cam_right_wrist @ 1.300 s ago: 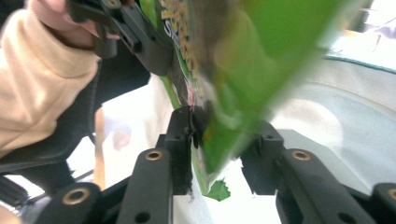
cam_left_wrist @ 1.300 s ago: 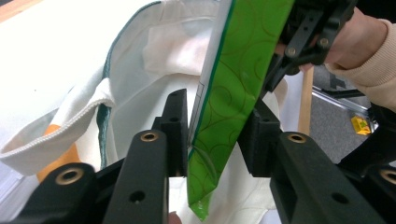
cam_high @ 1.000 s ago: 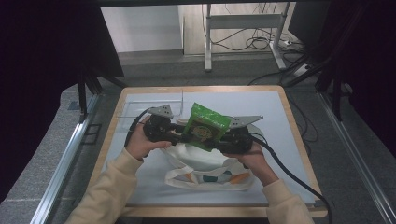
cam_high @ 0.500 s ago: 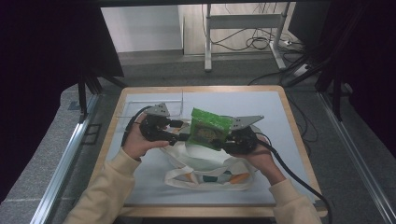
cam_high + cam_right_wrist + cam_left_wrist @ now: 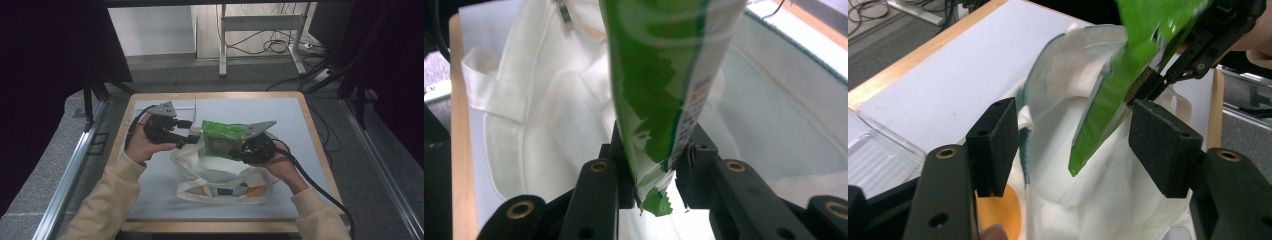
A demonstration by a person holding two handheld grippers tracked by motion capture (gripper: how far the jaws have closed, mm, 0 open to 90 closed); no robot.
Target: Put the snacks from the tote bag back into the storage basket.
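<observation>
A counter (image 5: 150, 102) with a pale wooden rim and light blue top stands on grey carpeted floor (image 5: 65, 165); behind it, a white wall panel (image 5: 150, 30), a metal stand (image 5: 222, 45) and tangled cables (image 5: 270, 46); dark curtains (image 5: 45, 60) hang either side.

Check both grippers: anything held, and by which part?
Right gripper is shut on the green packet, clamped at its edge. Left gripper is open, jaws just opened, gripping nothing; the packet hangs between its pads untouched, over the white bag.
</observation>
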